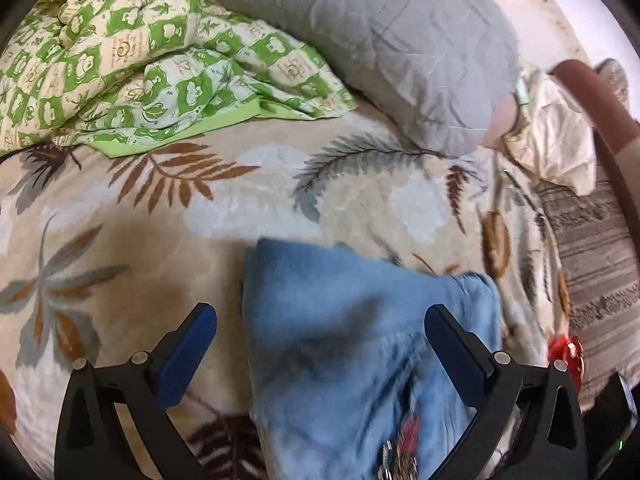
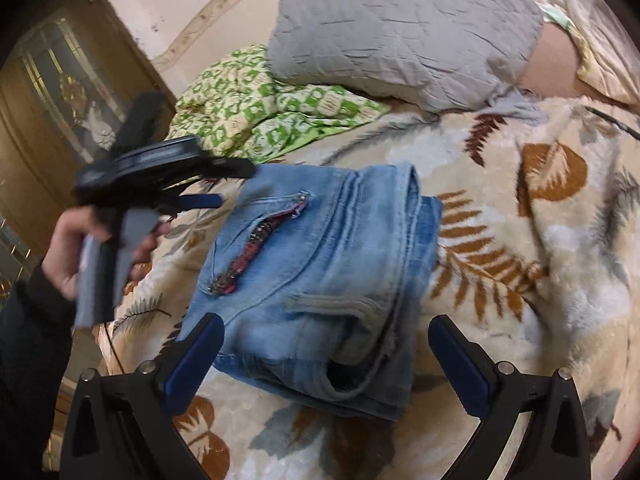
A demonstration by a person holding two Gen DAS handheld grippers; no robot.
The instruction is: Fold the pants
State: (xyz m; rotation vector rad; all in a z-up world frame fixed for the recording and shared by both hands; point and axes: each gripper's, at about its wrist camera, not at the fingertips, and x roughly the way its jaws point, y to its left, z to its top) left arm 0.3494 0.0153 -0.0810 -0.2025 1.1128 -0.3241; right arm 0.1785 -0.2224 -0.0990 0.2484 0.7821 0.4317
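Folded jeans point(image 2: 320, 276) on leaf-print blanket point(image 2: 540, 240), left tool point(image 1: 320, 340) and right tool point(image 2: 326, 344) spread wide, holding nothing

Plush beige blanket with brown and grey leaf print point(image 1: 248, 200) point(image 2: 540, 248) covers the bed. At its far side, crumpled green-and-cream checked quilt point(image 1: 120, 56) point(image 2: 272, 120) touches a big grey quilted pillow point(image 1: 380, 40) point(image 2: 392, 36); a cream satin pillow point(image 1: 556, 140) point(image 2: 608, 52) lies just beside the grey one. Brown striped fabric point(image 1: 596, 248) runs along the blanket's right edge, dark wooden cabinet with gold trim point(image 2: 52, 92) stands at left.
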